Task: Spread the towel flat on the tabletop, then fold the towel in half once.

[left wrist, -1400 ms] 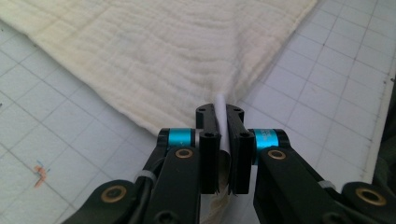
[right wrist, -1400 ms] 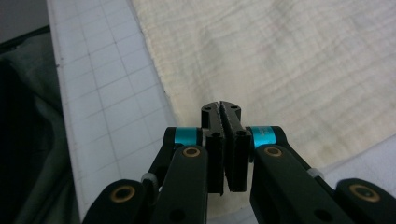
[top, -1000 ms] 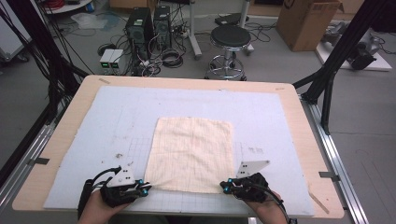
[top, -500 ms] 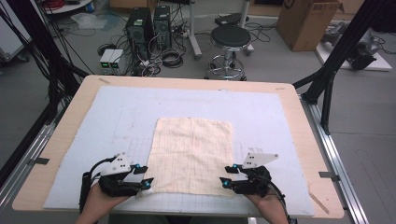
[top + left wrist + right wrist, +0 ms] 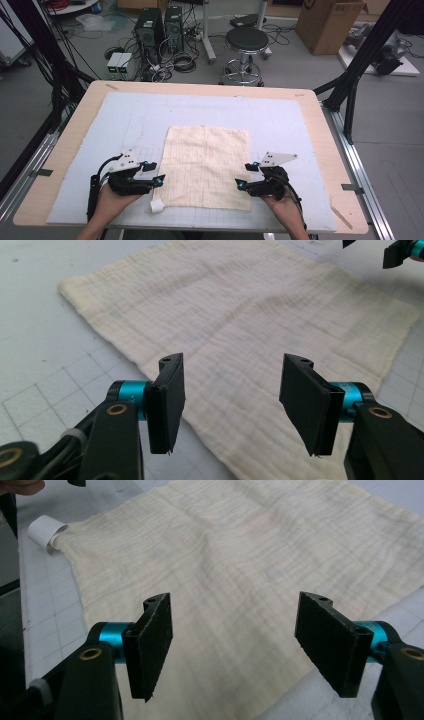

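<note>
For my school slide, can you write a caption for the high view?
Two open black tools, left tool and right tool, flank a flat cream woven cloth on a pale grey mat.

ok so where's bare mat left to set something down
Free: the far strip between the cloth and the mat's back edge, plus the wide patches left and right of the cloth. Crowded: the near edge, where left gripper, right gripper and a white tag sit.
</note>
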Demonstrator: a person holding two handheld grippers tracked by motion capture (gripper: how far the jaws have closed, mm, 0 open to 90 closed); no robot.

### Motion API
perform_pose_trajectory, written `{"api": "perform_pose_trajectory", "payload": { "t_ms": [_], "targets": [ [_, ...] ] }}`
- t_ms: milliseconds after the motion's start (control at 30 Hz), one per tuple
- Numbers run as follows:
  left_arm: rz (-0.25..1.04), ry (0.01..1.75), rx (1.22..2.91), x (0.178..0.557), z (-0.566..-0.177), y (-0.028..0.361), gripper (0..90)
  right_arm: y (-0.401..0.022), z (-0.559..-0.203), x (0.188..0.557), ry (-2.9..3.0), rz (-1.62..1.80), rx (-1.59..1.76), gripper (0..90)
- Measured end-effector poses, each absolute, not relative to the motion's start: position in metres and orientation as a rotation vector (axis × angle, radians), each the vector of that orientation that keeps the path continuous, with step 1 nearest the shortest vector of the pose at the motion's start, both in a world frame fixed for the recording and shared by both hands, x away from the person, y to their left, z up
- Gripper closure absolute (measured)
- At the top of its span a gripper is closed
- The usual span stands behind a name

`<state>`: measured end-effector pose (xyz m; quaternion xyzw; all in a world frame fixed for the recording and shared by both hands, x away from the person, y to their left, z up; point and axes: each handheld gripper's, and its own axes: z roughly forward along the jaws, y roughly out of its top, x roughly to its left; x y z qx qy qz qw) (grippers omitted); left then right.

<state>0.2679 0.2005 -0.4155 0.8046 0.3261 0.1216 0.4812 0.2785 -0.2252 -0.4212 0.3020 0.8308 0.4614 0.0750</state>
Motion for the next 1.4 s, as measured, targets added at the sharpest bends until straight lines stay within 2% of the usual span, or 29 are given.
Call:
{"api": "perform_pose_trajectory", "payload": {
  "t_ms": [567,1400],
  "targets": [
    [0.313,0.847,1.938,0.298,-0.413,0.198,41.5,-0.225,-0.417,0.304,2.417,1.377,0.954,26.6],
    [0.307,0.86,1.937,0.303,-0.412,0.2,41.3,-0.214,-0.411,0.313,2.447,1.35,0.953,26.2]
  ]
}}
